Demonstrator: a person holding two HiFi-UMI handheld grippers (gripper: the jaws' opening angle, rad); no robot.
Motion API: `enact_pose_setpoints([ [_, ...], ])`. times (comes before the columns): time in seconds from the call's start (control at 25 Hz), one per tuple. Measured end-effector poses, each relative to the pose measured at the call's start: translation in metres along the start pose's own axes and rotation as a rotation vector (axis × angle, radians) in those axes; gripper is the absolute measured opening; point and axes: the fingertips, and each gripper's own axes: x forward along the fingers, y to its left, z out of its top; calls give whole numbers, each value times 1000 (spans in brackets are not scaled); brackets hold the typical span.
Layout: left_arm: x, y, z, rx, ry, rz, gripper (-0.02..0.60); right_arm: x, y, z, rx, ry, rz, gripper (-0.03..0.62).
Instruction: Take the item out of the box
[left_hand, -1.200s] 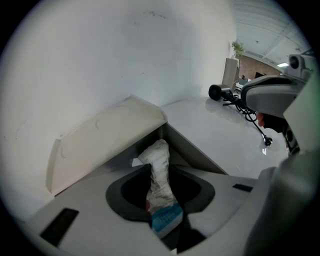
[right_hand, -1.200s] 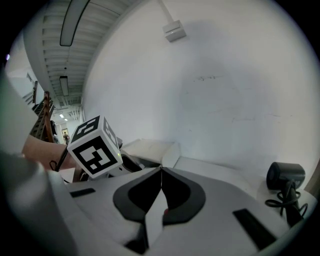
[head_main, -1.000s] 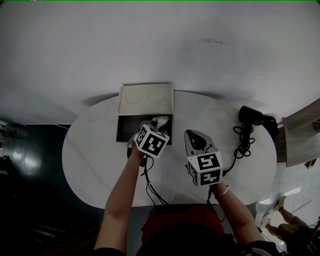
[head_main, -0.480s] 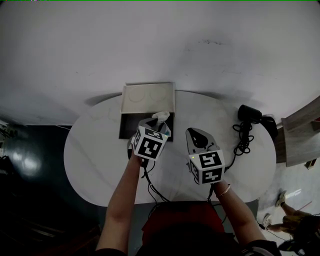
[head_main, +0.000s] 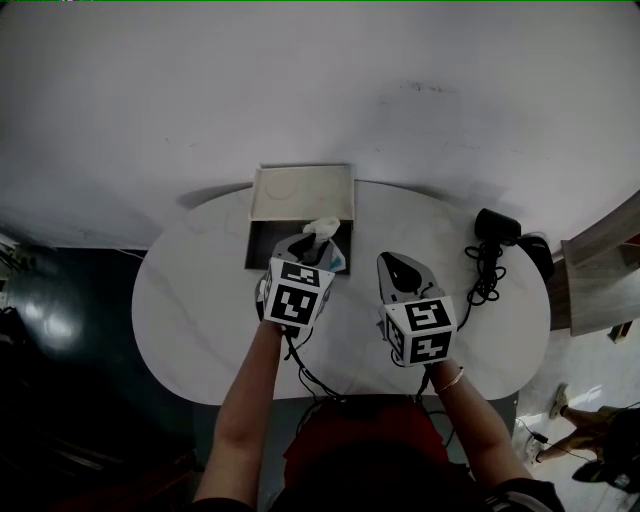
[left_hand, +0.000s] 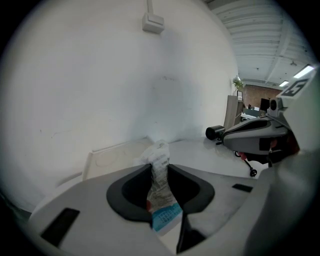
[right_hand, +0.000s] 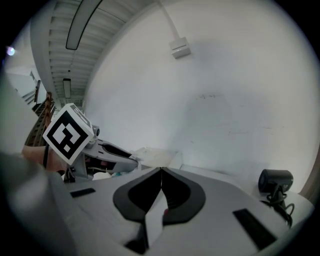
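Crinkled plastic, white with a blue printed end, forms the packet (left_hand: 161, 200), which is clamped between the jaws of the left hand-held gripper (left_hand: 159, 167). Its twisted top is pushed up past the jaw tips, and the blue end is left hanging below them. From the head view, the packet is seen over the right part of the open box (head_main: 262, 247), whose pale lid (head_main: 300, 188) is folded back toward the wall. The box is set at the far edge of the white oval table (head_main: 200, 320). The right hand-held gripper (right_hand: 161, 171) is held beside the left one, jaws pressed together with nothing between them. A black device with a coiled cord (head_main: 495, 230) is laid at the table's right end.
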Motion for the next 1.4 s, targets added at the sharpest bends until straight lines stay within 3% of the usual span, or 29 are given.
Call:
enact_pose_setpoints([
  [1.4,-153,-11,-8,-226,-339,75,120,-68,63,17,-34,-105,-1,15],
])
